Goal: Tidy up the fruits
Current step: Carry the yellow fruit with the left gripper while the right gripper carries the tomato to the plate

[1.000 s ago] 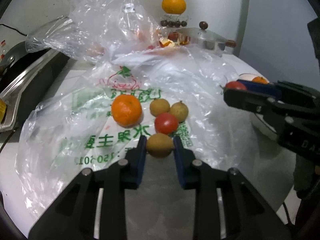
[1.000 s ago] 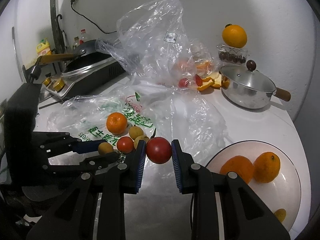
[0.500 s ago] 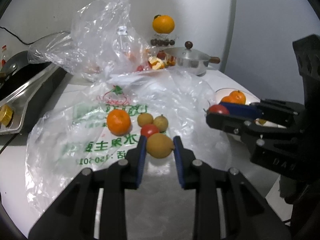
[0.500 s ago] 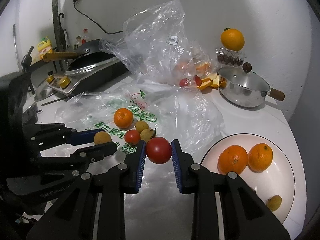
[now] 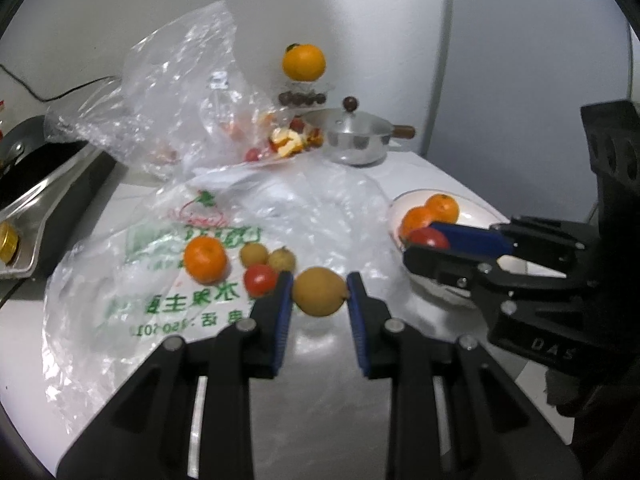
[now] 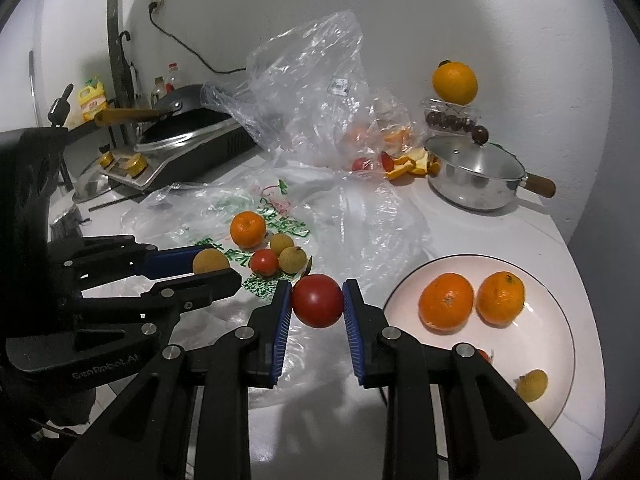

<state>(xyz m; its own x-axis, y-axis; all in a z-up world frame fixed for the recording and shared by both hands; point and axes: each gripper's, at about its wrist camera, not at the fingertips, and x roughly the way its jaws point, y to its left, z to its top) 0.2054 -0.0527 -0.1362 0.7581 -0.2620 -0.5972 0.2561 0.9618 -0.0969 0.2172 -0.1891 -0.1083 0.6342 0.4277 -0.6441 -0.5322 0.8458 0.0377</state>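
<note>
Left gripper [image 5: 319, 296] clamped on a tan longan [image 5: 318, 297], lifted off the bag. Right gripper [image 6: 316, 300] clamped on a red tomato [image 6: 317, 300], just beside the plate [image 6: 560, 344] rim. "GenRobot.AI" printed on the left gripper body in the right wrist view; "DAS" (rest cut off) on the right gripper in the left wrist view.

On the plate: two mandarins [image 6: 446, 306], one small longan [image 6: 532, 385], a sliver of red behind a finger, unidentifiable.

Further out, flat printed bag [image 5: 168, 312] with green Chinese characters (upside down, not legible) and digits "150-501". On it: one mandarin [image 5: 205, 260], one tomato [image 5: 260, 280], two longans [image 5: 253, 254].

Beyond, crumpled clear bag [image 6: 308, 88] with a small white label, unreadable. Orange peel [image 6: 408, 164] beside a lidded pot [image 6: 476, 180]. Against the wall, one orange [image 6: 455, 83] atop a clear box of dark fruits [image 6: 450, 120].
</note>
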